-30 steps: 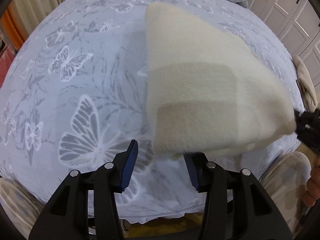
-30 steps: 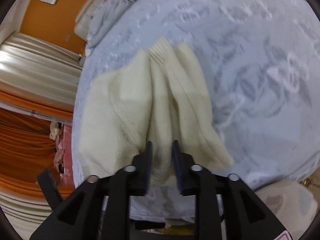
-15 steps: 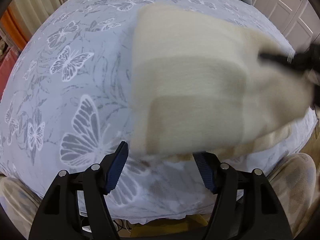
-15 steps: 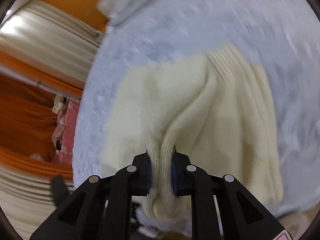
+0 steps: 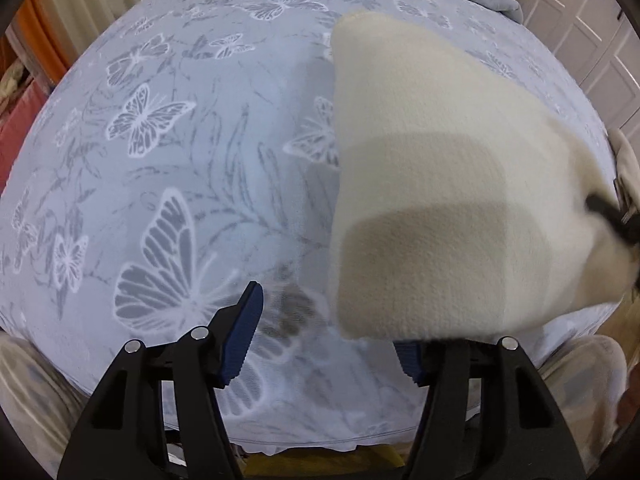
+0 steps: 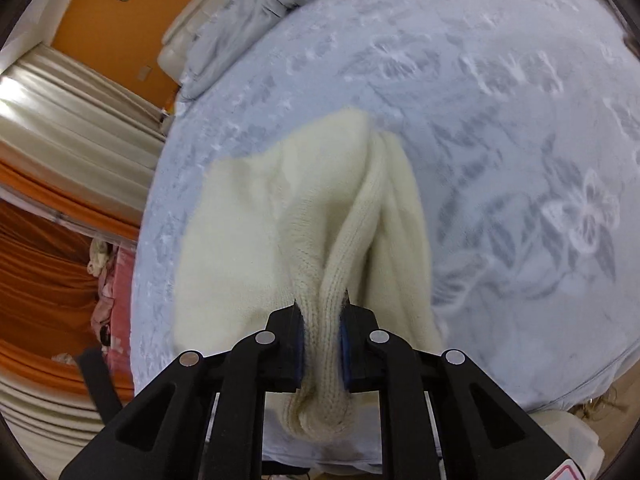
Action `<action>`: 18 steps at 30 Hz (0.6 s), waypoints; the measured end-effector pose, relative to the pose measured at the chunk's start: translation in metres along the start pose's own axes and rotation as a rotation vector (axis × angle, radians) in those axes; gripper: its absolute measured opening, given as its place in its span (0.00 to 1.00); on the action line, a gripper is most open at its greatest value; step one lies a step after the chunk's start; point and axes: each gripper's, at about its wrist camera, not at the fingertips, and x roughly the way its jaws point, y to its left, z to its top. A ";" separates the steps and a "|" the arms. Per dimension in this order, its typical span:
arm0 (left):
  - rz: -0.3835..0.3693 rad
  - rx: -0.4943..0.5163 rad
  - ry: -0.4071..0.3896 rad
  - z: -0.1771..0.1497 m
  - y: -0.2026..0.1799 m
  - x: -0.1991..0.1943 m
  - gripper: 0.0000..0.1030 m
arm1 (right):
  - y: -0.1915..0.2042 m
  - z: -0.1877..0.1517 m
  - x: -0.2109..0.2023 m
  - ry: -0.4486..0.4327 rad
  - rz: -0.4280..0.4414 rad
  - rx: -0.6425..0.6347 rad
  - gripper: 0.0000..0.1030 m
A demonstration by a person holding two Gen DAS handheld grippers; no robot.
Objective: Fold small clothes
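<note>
A cream knitted garment (image 5: pixel 436 208) hangs folded above a blue bedspread with white butterflies (image 5: pixel 168 168). My right gripper (image 6: pixel 322 344) is shut on a bunched ribbed edge of the garment (image 6: pixel 304 232) and holds it up; it shows as a dark tip at the right edge of the left wrist view. My left gripper (image 5: pixel 328 340) is open and empty, just below the garment's lower edge, which hides its right fingertip.
A grey duvet (image 6: pixel 248 16) lies bunched at the head of the bed. White cupboard doors (image 5: pixel 580 28) stand beyond the bed's right side. Orange and cream curtains (image 6: pixel 52 208) hang on the left. Another pale garment (image 5: pixel 624 164) lies at the bed's right edge.
My right gripper swung the garment up and across, then back to the right; the cloth stays pinched. My left gripper stays open beneath its lower edge, with the jaws a little wider.
</note>
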 end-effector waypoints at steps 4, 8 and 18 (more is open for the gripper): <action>-0.007 0.004 0.003 0.001 0.003 -0.004 0.60 | 0.015 0.008 -0.018 -0.054 0.001 -0.061 0.12; -0.006 0.043 0.003 -0.001 -0.005 -0.010 0.60 | -0.020 -0.002 0.027 0.074 -0.120 -0.041 0.14; 0.053 0.067 0.000 -0.013 0.005 -0.044 0.71 | 0.068 0.008 -0.049 -0.105 -0.017 -0.190 0.26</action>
